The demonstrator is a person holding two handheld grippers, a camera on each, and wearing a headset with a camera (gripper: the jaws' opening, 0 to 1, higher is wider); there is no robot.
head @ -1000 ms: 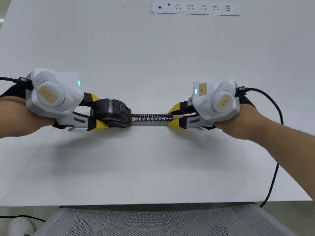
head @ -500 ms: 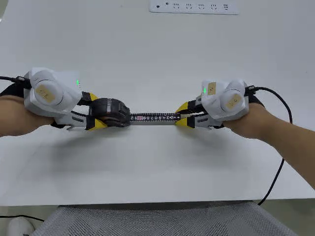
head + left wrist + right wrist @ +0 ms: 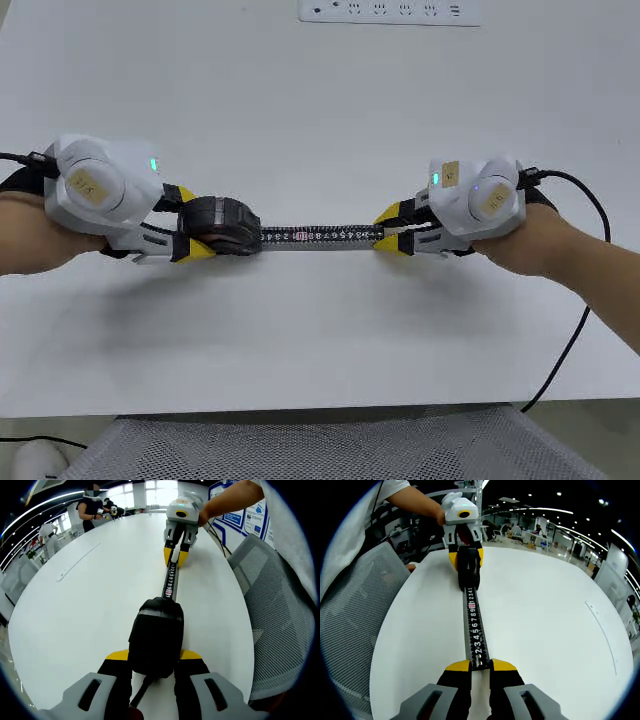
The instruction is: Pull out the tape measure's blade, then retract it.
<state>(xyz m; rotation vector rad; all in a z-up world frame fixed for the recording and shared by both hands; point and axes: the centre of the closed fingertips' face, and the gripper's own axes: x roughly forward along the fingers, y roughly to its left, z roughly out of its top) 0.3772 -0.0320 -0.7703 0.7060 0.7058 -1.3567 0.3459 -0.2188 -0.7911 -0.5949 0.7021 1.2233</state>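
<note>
The left gripper (image 3: 197,225) has its two yellow-tipped jaws clamped on the black tape measure (image 3: 222,226), one jaw on each side of the case. It sits low over the white desk (image 3: 300,100), toward the left end and closer to the front edge than to the far one (I cannot tell whether the case touches the top).

From the case the blade (image 3: 320,235) runs straight out to the right, roughly level with the front edge, its printed numbers facing up. The right gripper (image 3: 385,232) is closed on the blade's free end, pinching it between its yellow tips. In the right gripper view the low numbers lie just ahead of those tips.

The two grippers face each other along the blade, well apart, each held in one of the person's hands. A black cable (image 3: 575,330) trails from the right gripper over the front edge near the right corner. A white power strip (image 3: 390,10) lies at the far edge, and a grey mesh chair (image 3: 300,450) stands below the front edge.
</note>
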